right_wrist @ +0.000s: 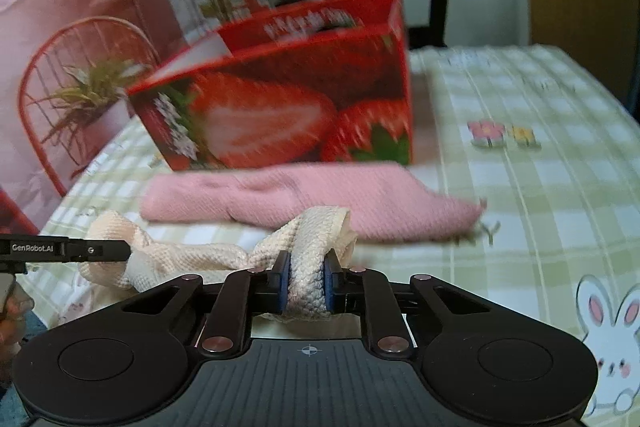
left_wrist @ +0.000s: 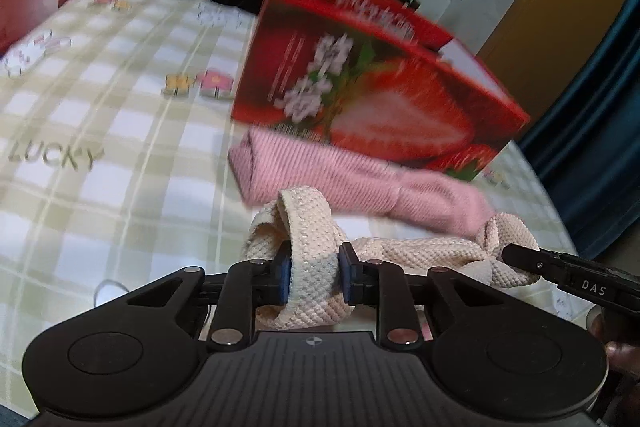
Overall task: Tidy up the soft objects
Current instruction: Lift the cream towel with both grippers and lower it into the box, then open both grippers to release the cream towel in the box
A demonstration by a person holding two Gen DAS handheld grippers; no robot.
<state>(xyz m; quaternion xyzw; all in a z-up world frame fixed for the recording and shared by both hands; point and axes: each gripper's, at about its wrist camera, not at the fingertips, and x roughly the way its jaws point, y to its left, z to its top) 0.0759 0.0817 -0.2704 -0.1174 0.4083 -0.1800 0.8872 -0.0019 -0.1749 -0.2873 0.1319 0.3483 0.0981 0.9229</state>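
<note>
Left gripper (left_wrist: 311, 273) is clamped on one end of the cream sock (left_wrist: 416, 251); right gripper (right_wrist: 306, 283) pinches the other end, sock bunched between the blue pads. So the sock hangs stretched between both grippers, low over the checked bedsheet (left_wrist: 120, 147). Just beyond, at 12 o'clock, the pink sock (right_wrist: 312, 201) lies flat. Behind it stands the open strawberry box (right_wrist: 280, 107), at about 11 o'clock from the right wrist and 1 o'clock from the left. Step looks like: folding the cream sock. Next probably needs bringing the ends together, keeping both grips firm.
</note>
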